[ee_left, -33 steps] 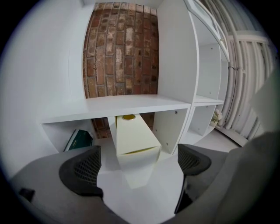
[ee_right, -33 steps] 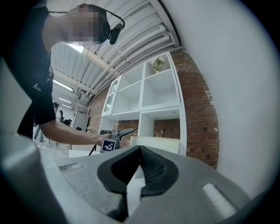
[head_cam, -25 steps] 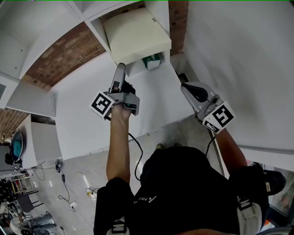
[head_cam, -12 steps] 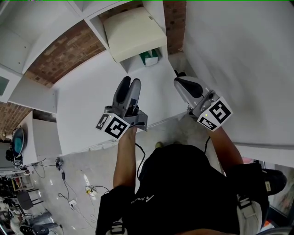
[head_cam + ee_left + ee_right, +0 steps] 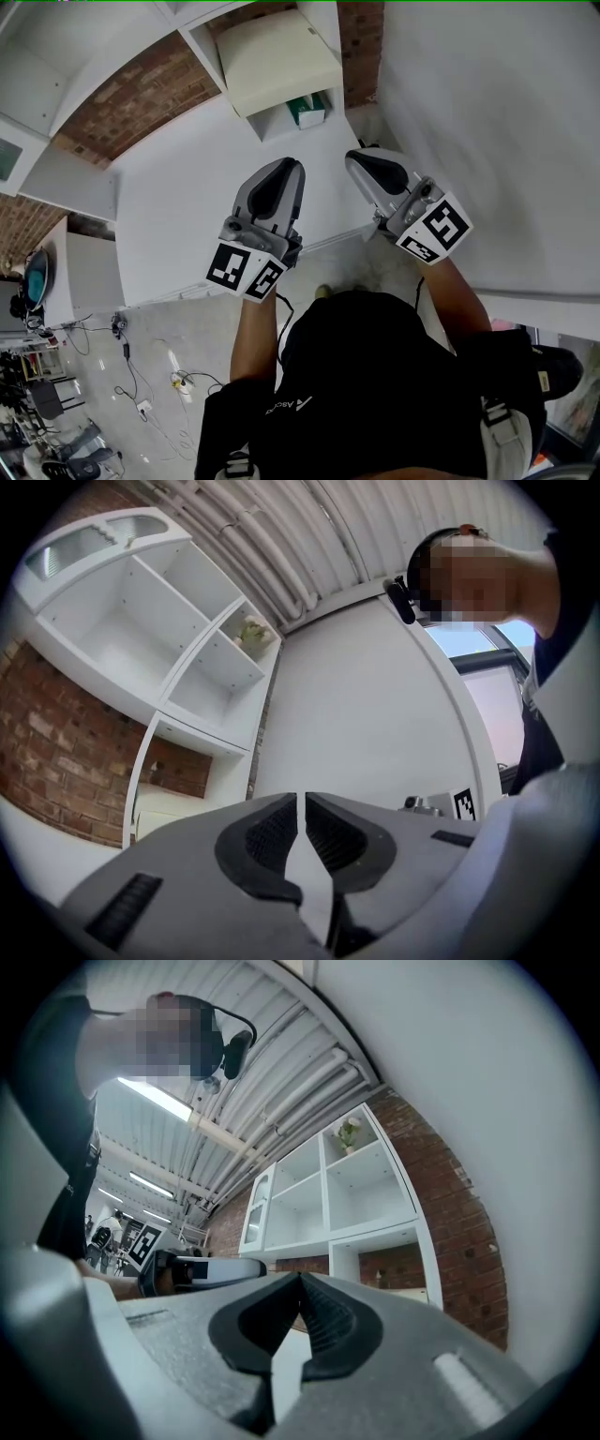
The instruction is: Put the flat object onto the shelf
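The flat object, a cream slab (image 5: 277, 56), lies in a low compartment of the white shelf unit (image 5: 202, 42), with a small green item (image 5: 305, 110) beneath its near edge. My left gripper (image 5: 286, 167) hovers over the white tabletop, well short of the slab; its jaws have just been closing and now stand shut with only a hairline gap and nothing between them (image 5: 302, 799). My right gripper (image 5: 354, 159) hangs beside it, shut and empty (image 5: 300, 1277). Both point toward the shelf.
A white tabletop (image 5: 178, 216) lies under both grippers, with a brick wall (image 5: 122, 112) behind the shelf. Upper shelf compartments (image 5: 159, 639) hold only a small plant (image 5: 251, 630). A white wall (image 5: 487, 112) runs along the right. Cables trail on the floor (image 5: 178, 380).
My left gripper has pulled back from the slab's edge toward the person, rolled over, and its jaws have closed. The slab stays in the compartment. The right gripper has drifted slightly left.
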The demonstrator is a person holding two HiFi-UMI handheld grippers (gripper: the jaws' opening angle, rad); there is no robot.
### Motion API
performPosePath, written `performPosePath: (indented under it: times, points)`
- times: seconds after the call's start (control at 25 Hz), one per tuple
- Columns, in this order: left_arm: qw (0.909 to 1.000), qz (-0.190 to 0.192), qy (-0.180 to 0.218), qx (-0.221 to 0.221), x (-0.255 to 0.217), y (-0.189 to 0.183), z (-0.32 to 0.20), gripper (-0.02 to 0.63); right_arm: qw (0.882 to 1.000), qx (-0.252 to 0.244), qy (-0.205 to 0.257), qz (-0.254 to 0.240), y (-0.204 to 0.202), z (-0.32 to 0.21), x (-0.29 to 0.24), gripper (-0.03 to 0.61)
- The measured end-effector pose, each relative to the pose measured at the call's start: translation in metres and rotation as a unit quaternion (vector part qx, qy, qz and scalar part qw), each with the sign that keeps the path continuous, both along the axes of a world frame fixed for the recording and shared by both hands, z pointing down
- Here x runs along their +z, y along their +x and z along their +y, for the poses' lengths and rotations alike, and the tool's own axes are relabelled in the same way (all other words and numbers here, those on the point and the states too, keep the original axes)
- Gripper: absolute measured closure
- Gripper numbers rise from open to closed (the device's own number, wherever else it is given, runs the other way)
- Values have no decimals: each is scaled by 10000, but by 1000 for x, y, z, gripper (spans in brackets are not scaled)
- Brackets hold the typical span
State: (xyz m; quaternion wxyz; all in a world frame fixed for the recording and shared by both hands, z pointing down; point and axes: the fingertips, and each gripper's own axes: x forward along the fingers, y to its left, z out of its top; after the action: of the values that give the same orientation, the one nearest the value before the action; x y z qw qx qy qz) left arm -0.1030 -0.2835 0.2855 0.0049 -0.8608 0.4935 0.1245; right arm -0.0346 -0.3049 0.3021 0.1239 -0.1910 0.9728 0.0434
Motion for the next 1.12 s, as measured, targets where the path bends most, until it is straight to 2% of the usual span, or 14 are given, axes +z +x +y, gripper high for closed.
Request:
performPosePath:
  times: [0.08, 0.4, 0.56, 1.12]
  points:
    - [10000, -75, 14, 4, 0, 1, 2, 613, 10000, -21, 38, -2, -2, 2, -2, 577]
    - [9984, -566, 56, -44, 2, 9, 11, 615, 9996, -38, 238, 136, -12, 15, -1, 578]
    - [9986, -522, 46, -40, 3, 6, 12, 615, 9990, -47, 358, 247, -17, 19, -1, 578]
    - [9991, -413, -57, -50, 7, -7, 11, 615, 9988, -141, 354, 295, -29, 20, 1, 578]
